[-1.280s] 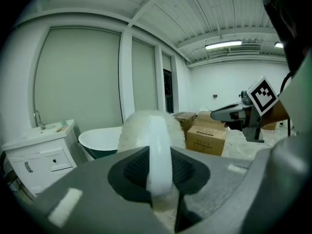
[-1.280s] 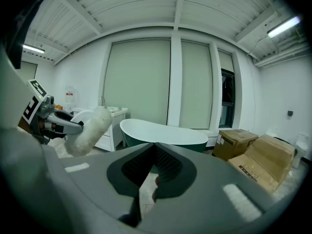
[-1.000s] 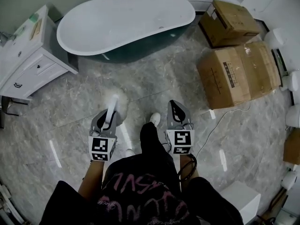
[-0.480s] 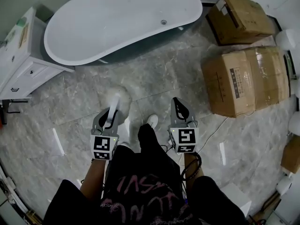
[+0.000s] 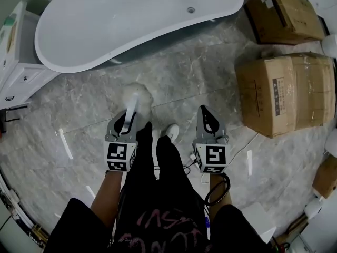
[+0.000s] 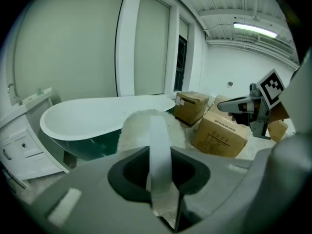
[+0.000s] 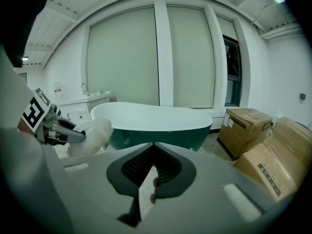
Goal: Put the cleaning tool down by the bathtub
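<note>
left gripper [image 5: 128,121] clamped on cleaning tool [image 5: 137,98] handle, right gripper [image 5: 207,119] closed, empty; bathtub [image 5: 131,20] well apart, so letting go here likely drops it short

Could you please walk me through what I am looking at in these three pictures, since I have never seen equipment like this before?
There is no robot here: a person stands on a marble floor holding hand-held tongs in each hand. The top-down picture comes from a camera on the person's head; the other two come from cameras riding on each pair of tongs, looking along the jaws. The left tongs are shut on the white handle of a cleaning tool with a fluffy white head. The right tongs are shut and hold nothing. Ahead stands a white bathtub with a dark green outside, a white cabinet to its left and cardboard boxes to its right.
</note>
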A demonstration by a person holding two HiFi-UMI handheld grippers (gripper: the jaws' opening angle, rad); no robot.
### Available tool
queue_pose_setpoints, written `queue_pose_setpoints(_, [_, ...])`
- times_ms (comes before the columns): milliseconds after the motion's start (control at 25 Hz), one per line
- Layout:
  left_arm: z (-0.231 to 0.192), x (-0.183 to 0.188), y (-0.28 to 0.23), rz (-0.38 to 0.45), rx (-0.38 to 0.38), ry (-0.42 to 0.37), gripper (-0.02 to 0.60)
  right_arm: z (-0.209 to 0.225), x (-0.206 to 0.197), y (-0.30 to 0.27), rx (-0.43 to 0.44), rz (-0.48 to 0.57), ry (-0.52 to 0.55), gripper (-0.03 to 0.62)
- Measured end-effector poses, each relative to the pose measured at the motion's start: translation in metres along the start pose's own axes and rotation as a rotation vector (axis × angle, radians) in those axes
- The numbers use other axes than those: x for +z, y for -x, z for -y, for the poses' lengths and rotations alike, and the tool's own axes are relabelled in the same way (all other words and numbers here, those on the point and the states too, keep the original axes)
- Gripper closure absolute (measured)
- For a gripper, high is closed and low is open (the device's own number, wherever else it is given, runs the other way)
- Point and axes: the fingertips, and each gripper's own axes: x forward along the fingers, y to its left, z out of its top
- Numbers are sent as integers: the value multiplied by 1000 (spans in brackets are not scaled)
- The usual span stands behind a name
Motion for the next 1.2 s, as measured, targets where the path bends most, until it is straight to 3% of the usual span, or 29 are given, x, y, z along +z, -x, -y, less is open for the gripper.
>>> queue_pose_setpoints(320, [-26,-45,-97,-68,-19,30,508,25,-60,-76,-50,-65,-78,571])
queue_pose_setpoints(680, [-49,-102,-199,-110,-55,-26,508,39,-134,-156,-78,-96,-98,571])
queue_pose_setpoints(1200, [-63,-168,-312,-100,-69,-98,508,60,-232,-232,-94,-91,-96,571])
